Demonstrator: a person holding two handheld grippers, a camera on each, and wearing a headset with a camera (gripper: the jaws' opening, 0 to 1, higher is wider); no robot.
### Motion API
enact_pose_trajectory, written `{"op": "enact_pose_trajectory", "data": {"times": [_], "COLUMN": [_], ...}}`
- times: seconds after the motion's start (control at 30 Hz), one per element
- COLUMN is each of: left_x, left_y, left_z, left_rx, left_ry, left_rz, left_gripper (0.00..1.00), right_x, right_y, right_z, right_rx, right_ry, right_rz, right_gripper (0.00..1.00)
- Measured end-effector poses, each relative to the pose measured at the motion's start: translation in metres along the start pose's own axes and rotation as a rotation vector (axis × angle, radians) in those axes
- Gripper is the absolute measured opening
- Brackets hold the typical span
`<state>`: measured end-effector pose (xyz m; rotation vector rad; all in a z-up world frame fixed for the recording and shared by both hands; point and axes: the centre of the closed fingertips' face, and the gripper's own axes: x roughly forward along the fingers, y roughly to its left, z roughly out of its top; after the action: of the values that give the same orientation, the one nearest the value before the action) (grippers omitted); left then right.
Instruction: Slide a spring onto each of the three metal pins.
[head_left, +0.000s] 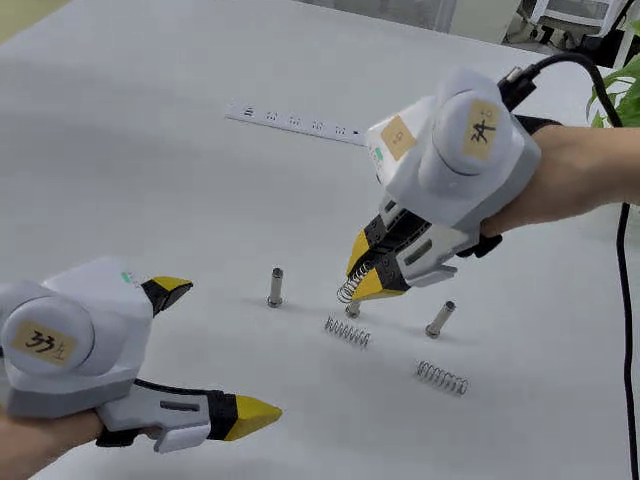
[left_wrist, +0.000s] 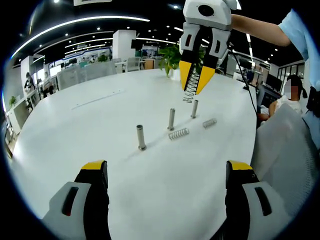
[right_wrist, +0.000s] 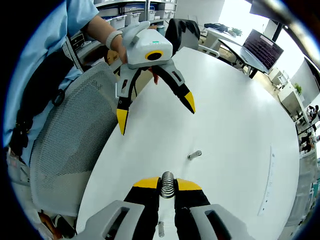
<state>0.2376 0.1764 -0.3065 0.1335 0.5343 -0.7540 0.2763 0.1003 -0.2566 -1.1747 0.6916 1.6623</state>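
Three metal pins stand upright on the white table: one on the left (head_left: 275, 287), one in the middle (head_left: 353, 309) and one on the right (head_left: 440, 318). My right gripper (head_left: 364, 272) is shut on a spring (head_left: 349, 288) and holds it just above the middle pin. The right gripper view shows that held spring (right_wrist: 168, 184) end-on between the jaws. Two loose springs lie on the table, one (head_left: 347, 331) in front of the middle pin and one (head_left: 441, 378) further right. My left gripper (head_left: 215, 350) is open at the near left and holds nothing.
A white power strip (head_left: 295, 122) lies at the back of the table (head_left: 150, 150). A black cable (head_left: 625, 300) runs down the right edge past a green plant (head_left: 625, 90). A grey mesh chair (right_wrist: 75, 150) stands beside the table.
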Motion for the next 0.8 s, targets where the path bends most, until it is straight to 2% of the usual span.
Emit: {"op": "enact_pose_trajectory", "data": {"times": [0.13,0.2,0.4,0.5,0.8], "left_x": [-0.001,-0.001,0.002,0.003,0.006], "left_y": [-0.001,-0.001,-0.004,-0.005,-0.004], "left_z": [0.002,0.003,0.002,0.001,0.0], "left_rx": [-0.008,-0.013,-0.011,-0.017,-0.018], "left_ry": [-0.01,-0.013,-0.008,-0.008,-0.012], "left_rz": [0.003,0.003,-0.013,-0.021,-0.034], "left_gripper": [0.98,0.98,0.97,0.97,0.96], "right_x": [0.004,0.006,0.017,0.021,0.037], "right_y": [-0.008,-0.018,-0.036,-0.04,-0.051], "right_z": [0.004,0.005,0.014,0.022,0.031], "right_rx": [-0.017,-0.028,-0.064,-0.08,-0.114], "right_ry": [0.019,0.023,0.04,0.044,0.078], "right_rz": [0.012,0.016,0.024,0.028,0.055], "right_gripper": [0.07,0.07,0.07,0.07,0.07]}}
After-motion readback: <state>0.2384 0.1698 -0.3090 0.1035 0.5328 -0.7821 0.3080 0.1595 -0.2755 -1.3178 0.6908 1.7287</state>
